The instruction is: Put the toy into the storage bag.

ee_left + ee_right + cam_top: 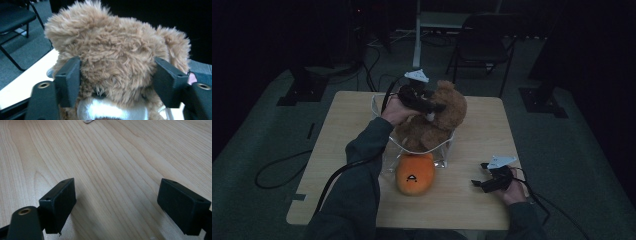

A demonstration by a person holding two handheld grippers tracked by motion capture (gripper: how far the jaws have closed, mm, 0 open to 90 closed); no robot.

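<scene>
While the left gripper has its two jaws pressed against either side of the one brown teddy bear's head, the bear sits in the one clear container at table centre. One orange plush lies at the container's six o'clock. At four o'clock, the right gripper rests open over the bare wooden table.

Dim room, grey floor, black folding chair behind wooden table.
</scene>
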